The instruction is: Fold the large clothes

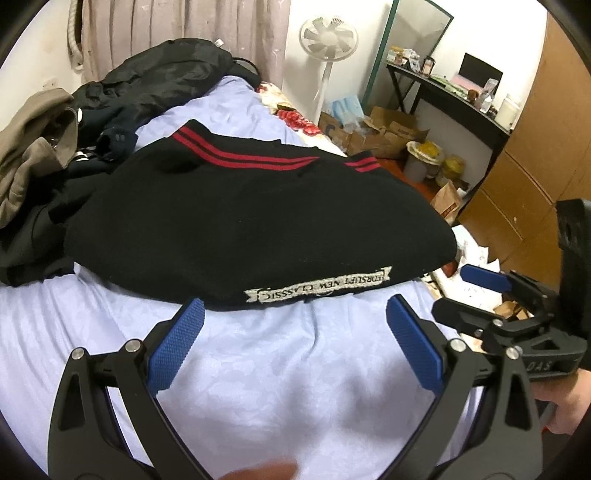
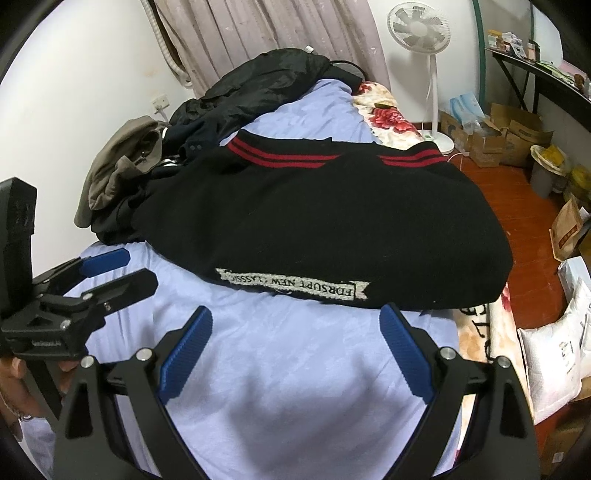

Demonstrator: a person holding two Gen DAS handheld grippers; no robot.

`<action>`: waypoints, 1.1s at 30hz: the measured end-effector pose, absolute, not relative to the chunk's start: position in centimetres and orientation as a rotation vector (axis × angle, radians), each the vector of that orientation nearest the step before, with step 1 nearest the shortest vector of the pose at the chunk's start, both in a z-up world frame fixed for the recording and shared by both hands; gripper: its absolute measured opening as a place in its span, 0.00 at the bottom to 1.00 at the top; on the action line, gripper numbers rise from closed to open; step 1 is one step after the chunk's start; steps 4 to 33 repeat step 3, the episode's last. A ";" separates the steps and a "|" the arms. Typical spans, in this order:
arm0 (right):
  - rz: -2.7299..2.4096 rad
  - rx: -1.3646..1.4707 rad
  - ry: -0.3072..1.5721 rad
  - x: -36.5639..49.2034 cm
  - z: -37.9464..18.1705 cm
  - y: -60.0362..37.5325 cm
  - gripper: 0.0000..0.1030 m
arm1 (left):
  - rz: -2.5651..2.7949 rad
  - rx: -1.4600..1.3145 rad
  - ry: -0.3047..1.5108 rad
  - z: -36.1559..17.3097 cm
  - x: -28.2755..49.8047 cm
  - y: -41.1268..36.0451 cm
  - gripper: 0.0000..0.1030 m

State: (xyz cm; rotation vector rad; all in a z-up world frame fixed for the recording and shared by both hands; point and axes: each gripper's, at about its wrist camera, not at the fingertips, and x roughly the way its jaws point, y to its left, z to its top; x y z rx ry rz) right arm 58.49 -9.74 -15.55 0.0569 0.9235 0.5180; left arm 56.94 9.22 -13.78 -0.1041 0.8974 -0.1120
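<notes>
A black knit sweater with red stripes and a white lettered banner lies folded on the pale blue bedsheet. My left gripper hovers open just short of the sweater's near edge, nothing between its blue pads. My right gripper also stands open before the banner edge, empty. Each gripper shows in the other's view: the right one at the bed's right side, the left one at the left, both held by a hand.
A heap of dark and olive clothes lies at the bed's far left. A white fan, cardboard boxes, a black desk and a wooden wardrobe stand right of the bed. Bags crowd the floor.
</notes>
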 end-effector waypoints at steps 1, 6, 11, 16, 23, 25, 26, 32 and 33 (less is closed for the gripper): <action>0.520 0.053 0.923 58.5 -15.5 -9.7 0.87 | -0.109 -0.107 0.897 -13.8 56.9 9.3 0.94; 0.521 0.044 0.926 58.6 -15.4 -9.5 0.87 | -0.109 -0.120 0.893 -13.7 56.8 9.4 0.94; 0.521 0.044 0.926 58.6 -15.4 -9.5 0.87 | -0.109 -0.120 0.893 -13.7 56.8 9.4 0.94; 0.521 0.044 0.926 58.6 -15.4 -9.5 0.87 | -0.109 -0.120 0.893 -13.7 56.8 9.4 0.94; 0.521 0.044 0.926 58.6 -15.4 -9.5 0.87 | -0.109 -0.120 0.893 -13.7 56.8 9.4 0.94; 0.521 0.044 0.926 58.6 -15.4 -9.5 0.87 | -0.109 -0.120 0.893 -13.7 56.8 9.4 0.94; 0.521 0.044 0.926 58.6 -15.4 -9.5 0.87 | -0.109 -0.120 0.893 -13.7 56.8 9.4 0.94; 0.521 0.044 0.926 58.6 -15.4 -9.5 0.87 | -0.109 -0.120 0.893 -13.7 56.8 9.4 0.94; 0.521 0.044 0.926 58.6 -15.4 -9.5 0.87 | -0.109 -0.120 0.893 -13.7 56.8 9.4 0.94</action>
